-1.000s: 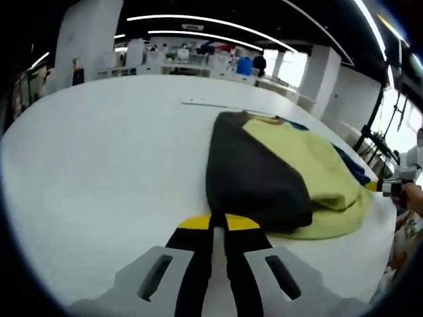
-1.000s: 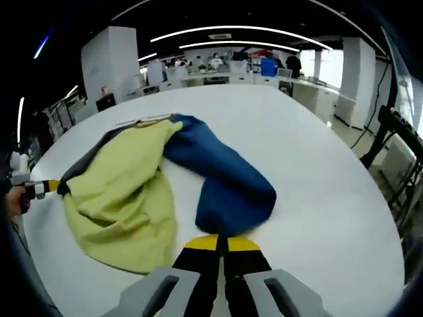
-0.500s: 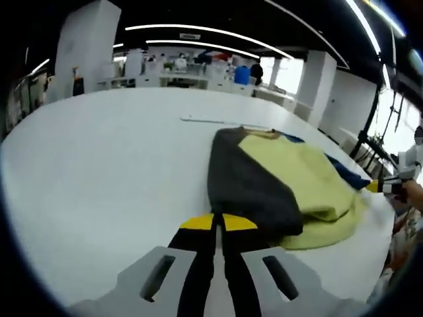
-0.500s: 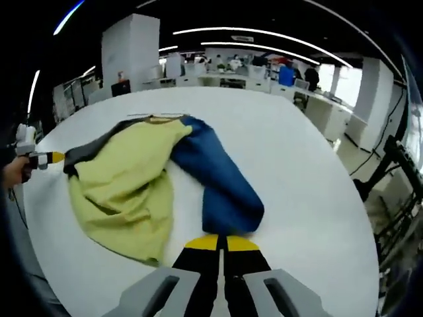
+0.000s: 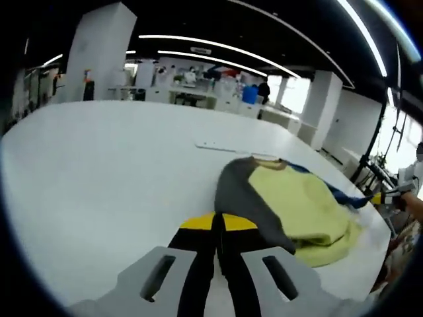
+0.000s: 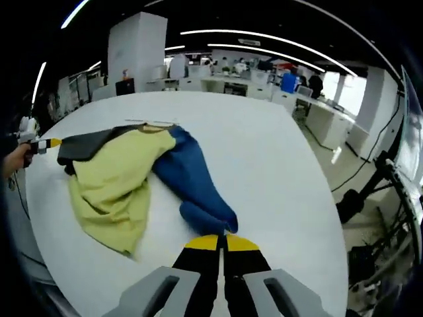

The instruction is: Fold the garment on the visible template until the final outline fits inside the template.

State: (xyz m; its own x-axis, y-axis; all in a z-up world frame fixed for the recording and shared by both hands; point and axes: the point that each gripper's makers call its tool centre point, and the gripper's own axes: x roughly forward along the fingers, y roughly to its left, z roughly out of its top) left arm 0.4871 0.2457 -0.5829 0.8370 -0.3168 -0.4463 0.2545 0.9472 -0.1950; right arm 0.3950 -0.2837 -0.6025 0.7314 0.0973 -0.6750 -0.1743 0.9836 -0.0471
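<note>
Your left gripper view sits low over the white table (image 5: 99, 172), looking along its own jaws across the tabletop toward the garment (image 5: 284, 208), close enough that the dark grey sleeve meets the yellow jaw tips. Your right gripper view rides higher and looks down from the opposite side, its jaws closed on the blue sleeve end. Both views share the garment (image 6: 125, 175), the table (image 6: 264, 165) and the office background, and each catches the other gripper at the frame edge: right gripper (image 5: 386, 197), left gripper (image 6: 39, 143).
</note>
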